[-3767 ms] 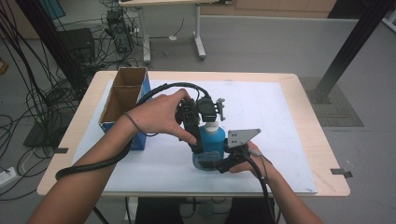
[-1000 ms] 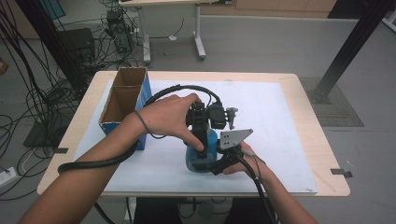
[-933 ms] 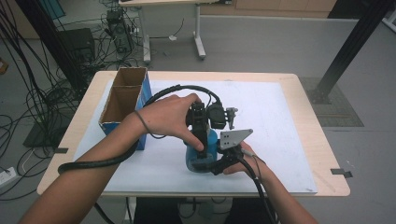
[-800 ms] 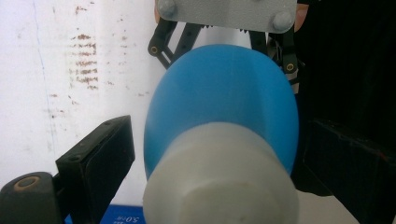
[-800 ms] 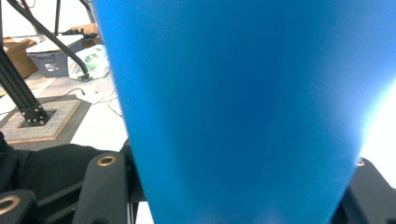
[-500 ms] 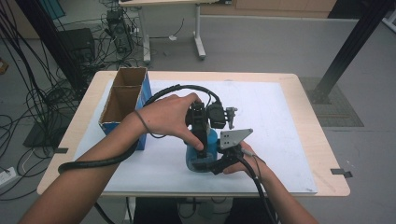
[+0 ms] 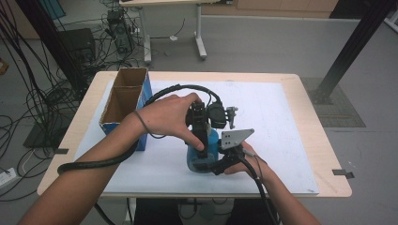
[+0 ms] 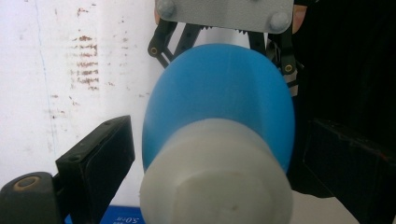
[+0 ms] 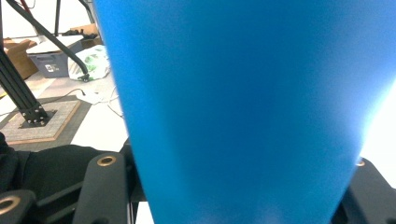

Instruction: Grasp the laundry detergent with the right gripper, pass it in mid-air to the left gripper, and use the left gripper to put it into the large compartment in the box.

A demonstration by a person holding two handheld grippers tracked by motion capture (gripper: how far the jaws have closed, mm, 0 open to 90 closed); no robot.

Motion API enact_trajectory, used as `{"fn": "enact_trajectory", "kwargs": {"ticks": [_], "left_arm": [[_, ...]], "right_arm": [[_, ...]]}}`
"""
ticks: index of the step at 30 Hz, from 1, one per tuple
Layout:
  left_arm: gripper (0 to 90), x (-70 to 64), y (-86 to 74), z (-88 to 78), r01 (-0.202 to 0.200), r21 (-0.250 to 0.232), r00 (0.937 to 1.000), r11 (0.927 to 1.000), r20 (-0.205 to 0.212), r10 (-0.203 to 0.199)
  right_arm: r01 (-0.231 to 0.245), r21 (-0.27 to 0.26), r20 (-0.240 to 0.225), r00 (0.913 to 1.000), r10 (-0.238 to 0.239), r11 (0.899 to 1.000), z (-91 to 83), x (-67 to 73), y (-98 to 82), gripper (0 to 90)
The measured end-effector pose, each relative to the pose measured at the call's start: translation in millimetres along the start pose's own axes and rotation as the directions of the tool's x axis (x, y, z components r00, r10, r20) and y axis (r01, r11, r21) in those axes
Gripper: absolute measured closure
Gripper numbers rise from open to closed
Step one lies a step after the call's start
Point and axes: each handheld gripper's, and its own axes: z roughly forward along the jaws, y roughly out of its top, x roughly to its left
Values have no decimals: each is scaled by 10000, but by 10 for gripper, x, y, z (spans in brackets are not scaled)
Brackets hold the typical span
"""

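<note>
A blue bottle (image 7: pixel 212 143) stands upright on the white mat (image 7: pixel 281 122) near the table's front. My right gripper (image 7: pixel 209 165) comes in level from the front and is shut on the bottle's lower body (image 9: pixel 243 102), one jaw on each side. My left gripper (image 7: pixel 205 140) points down over the bottle's top. In the left gripper view its two jaws flank the blue shoulder (image 8: pixel 219 102) and white cap (image 8: pixel 215 182), with a thin gap on each side. The right gripper's grey plate (image 8: pixel 229 11) shows beyond the bottle.
An open cardboard box with blue sides (image 7: pixel 124 101) stands at the table's left edge, close to my left forearm. The mat stretches bare to the right and back. Black cables trail from both grippers across the front. A black post (image 7: pixel 347 51) rises off the table's right.
Since the oldest frame my left gripper has come down over the bottle's top, hiding the white cap in the high view. Over the last second nothing has moved.
</note>
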Motion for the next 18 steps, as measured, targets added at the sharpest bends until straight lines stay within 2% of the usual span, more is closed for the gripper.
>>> {"fn": "enact_trajectory", "kwargs": {"ticks": [18], "left_arm": [[92,-2,8,11,2,13,10000,10000,-7,-2]], "right_arm": [[11,14,78,10000,-11,10000,-1,15,3,402]]}}
